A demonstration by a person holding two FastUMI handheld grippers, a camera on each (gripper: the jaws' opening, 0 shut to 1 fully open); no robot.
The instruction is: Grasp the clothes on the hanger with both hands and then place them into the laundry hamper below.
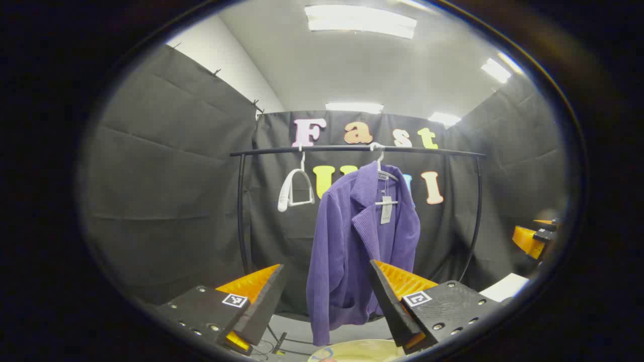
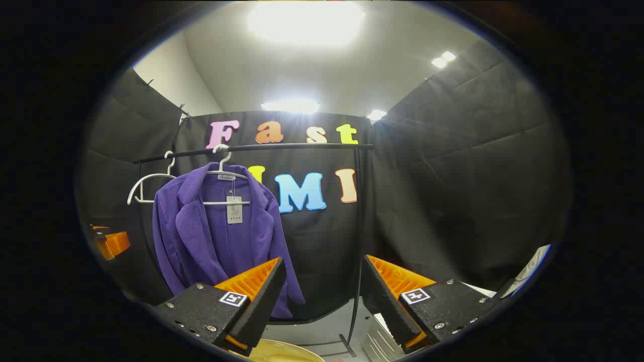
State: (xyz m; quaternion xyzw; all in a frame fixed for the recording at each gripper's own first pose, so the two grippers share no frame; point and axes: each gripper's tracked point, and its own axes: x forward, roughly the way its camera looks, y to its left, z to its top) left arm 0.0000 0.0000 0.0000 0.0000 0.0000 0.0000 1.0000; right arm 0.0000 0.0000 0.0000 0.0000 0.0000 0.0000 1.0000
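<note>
Purple jacket (image 1: 352,241) on hanger (image 1: 385,176) | beyond both grippers' spread fingers (image 1: 261,296)

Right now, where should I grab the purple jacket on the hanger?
Probably the shoulders: the purple jacket hangs open-fronted from its hanger, facing you. Come straight from the front, one hand-held gripper per shoulder, and pinch the ribbed cloth beside the lapels so it lifts off evenly.

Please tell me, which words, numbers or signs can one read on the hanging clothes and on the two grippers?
Hang tag on the purple jacket: its print is too small to read.
Neck label of the jacket: blurred, not readable.
Square marker on the left gripper: a pattern, no words.
Square marker on the right gripper: a pattern, no words.
</note>
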